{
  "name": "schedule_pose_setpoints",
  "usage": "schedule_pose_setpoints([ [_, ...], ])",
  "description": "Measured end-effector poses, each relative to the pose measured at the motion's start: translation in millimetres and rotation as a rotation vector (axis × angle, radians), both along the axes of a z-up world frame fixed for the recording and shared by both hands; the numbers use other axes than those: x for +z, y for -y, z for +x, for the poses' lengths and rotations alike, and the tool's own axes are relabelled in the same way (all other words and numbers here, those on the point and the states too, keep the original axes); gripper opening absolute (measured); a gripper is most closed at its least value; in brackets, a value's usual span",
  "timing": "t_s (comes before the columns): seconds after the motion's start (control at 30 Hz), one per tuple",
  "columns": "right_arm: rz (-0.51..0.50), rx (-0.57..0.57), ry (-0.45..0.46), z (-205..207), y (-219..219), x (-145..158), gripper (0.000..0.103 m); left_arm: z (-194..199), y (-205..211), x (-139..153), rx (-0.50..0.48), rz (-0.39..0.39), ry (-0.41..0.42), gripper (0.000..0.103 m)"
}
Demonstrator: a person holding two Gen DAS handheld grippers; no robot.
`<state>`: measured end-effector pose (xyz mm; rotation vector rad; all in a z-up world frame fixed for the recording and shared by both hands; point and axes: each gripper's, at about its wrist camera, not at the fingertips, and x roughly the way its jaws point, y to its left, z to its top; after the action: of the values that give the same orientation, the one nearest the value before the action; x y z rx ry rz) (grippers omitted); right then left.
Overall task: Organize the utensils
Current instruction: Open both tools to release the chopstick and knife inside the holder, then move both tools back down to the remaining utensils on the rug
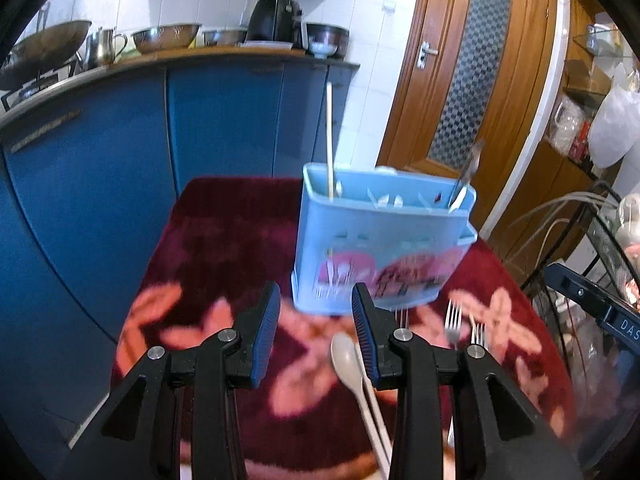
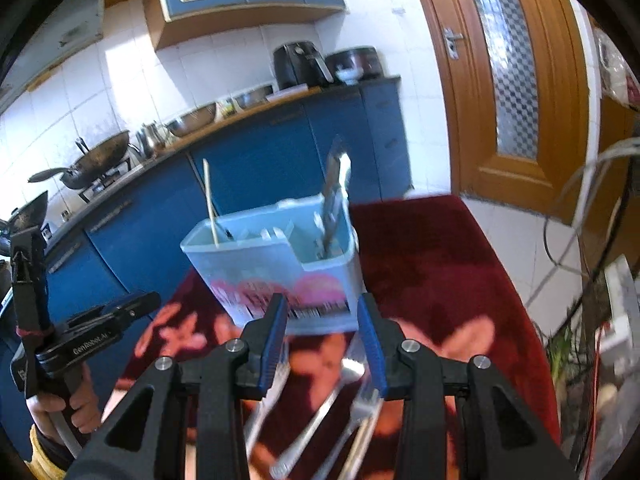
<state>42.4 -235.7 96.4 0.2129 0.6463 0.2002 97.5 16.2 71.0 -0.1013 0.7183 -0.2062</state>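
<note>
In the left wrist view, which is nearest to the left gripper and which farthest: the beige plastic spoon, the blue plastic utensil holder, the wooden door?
1. Beige plastic spoon, beside the left gripper's right finger.
2. Blue plastic utensil holder, ahead on the red cloth.
3. Wooden door, far behind, right.

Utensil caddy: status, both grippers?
Left gripper and right gripper open, empty. Blue caddy upright, chopstick inside. Forks, white spoon loose on cloth. Nothing blocking.

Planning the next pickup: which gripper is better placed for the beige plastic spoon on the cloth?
Probably left. The left gripper hangs open with the beige spoon just inside its right finger. The right gripper, also open, hangs over the metal forks instead; no spoon shows there.
</note>
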Motion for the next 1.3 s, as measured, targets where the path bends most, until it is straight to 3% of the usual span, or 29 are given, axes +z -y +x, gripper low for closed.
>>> schedule_pose_setpoints([
  [0.27,-0.01,-0.032,-0.152,-14,11,-49,0.04,-6,10,-36,-0.027,0.0,-0.125,0.038],
  [0.63,-0.02,-0.031,-0.254,-21,14,-86,0.04,2,23,-69,-0.049,0.008,-0.242,0.038],
  [0.97,-0.024,-0.01,-0.315,-19,16,-105,0.032,7,37,-86,-0.082,0.046,-0.3,0.038],
  [1.3,-0.018,0.017,-0.329,-14,16,-109,0.03,14,47,-96,-0.092,0.081,-0.293,0.038],
])
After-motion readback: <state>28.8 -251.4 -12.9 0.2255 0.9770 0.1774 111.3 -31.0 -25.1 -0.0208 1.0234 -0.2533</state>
